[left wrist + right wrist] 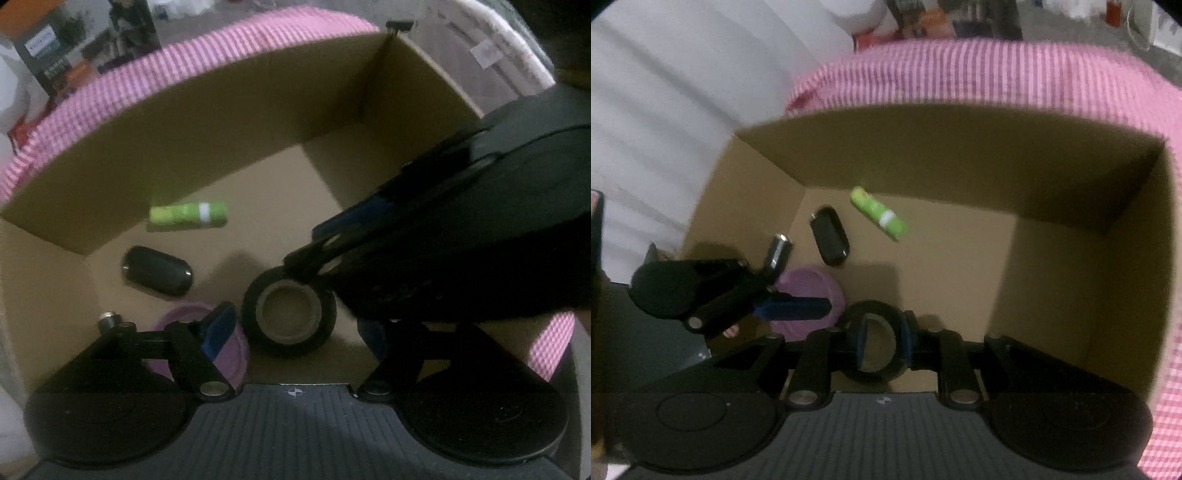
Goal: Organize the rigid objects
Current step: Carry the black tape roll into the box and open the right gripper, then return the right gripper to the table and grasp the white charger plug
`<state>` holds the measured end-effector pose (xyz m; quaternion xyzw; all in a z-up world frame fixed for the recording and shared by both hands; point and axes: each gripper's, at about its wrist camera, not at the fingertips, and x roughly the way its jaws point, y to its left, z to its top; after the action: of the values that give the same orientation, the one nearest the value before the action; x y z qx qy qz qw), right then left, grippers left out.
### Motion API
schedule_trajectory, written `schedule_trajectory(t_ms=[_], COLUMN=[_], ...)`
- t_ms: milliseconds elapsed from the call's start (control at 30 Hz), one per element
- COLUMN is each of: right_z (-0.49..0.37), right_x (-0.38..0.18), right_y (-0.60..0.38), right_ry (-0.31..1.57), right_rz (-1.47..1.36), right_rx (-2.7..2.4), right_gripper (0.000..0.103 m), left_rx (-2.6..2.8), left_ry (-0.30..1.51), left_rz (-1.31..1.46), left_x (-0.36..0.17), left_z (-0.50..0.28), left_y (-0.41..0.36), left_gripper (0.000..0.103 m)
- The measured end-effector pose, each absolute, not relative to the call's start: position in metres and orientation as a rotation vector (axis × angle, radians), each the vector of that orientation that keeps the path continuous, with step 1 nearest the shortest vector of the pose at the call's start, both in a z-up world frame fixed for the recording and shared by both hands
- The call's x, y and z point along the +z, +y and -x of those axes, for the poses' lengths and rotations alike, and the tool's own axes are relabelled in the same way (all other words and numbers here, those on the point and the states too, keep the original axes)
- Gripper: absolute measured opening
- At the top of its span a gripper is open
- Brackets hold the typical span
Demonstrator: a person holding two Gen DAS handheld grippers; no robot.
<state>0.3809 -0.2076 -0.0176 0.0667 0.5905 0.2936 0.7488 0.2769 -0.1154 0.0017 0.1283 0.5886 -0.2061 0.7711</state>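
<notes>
We are holding a black tape roll point(873, 341) low inside the cardboard box point(1071, 266), at the bottom centre of the right wrist frame. Our right gripper point(882, 341) is pinching one side of its ring. It is looking stiff and light, so the wall is a good place to hold. Our left gripper point(291, 328) is spread above a purple lid point(229, 343). The box is standing on pink checked cloth point(1015, 74) in a dim room

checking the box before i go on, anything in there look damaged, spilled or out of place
Nothing stands out. The green tube, black oval case and purple lid lie loose on the cardboard box floor, unspilled. The right claw pinches the tape roll's wall.
</notes>
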Motion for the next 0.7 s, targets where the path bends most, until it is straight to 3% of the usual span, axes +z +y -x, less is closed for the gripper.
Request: schedule_trajectory(t_ms=[233, 333, 367, 400, 700], right_z=[-0.332, -0.297, -0.283, -0.269, -0.154], right_x=[0.043, 0.070, 0.077, 0.084, 0.092], right_y=[-0.239, -0.258, -0.264, -0.269, -0.297], right_ry=[1.093, 0.995, 0.961, 0.929, 0.792], right_rz=[-0.219, -0.266, -0.287, -0.301, -0.452], right_rx=[0.624, 0.623, 0.624, 0.623, 0.649], right_gripper=[0.024, 0.042, 0.055, 0.058, 0.059], left_rx=[-0.430, -0.437, -0.440, -0.442, -0.481], left_ry=[1.085, 0.998, 0.972, 0.948, 0.792], left_rz=[-0.315, -0.300, -0.289, -0.278, -0.259], left_x=[0.053, 0.075, 0.083, 0.088, 0.078], left_z=[-0.234, -0.208, -0.199, -0.189, -0.098], left_y=[-0.100, -0.091, -0.086, -0.083, -0.084], left_gripper=[0.077, 0.079, 0.079, 0.079, 0.080])
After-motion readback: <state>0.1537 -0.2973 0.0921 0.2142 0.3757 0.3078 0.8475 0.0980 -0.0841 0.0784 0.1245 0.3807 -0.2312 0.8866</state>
